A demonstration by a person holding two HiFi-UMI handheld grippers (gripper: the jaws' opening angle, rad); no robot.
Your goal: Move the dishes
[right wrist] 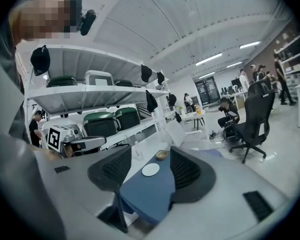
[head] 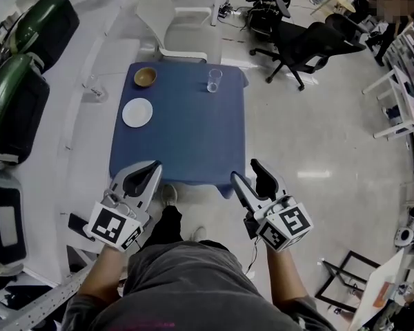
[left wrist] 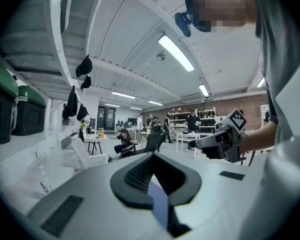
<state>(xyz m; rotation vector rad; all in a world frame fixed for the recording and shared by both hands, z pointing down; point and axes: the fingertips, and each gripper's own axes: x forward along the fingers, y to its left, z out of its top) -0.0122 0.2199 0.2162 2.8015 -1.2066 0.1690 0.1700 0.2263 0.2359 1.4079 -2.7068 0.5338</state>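
Dishes sit at the far-left side of the blue worktop: white plate at 10 o'clock, wooden bowl beyond it in the 11 o'clock corner, the two apart. Clear glass at 12 o'clock by the far edge. Both grippers hover off the near edge at 6 o'clock, well short of the dishes. Left gripper: jaws fully together, empty. Right gripper: jaws wide apart, gripping nothing. White chair behind the worktop at 12 o'clock.

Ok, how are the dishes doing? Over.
Left gripper shut, empty; right gripper open, empty. Plate, bowl, glass untouched on blue table. Nothing blocking the way.
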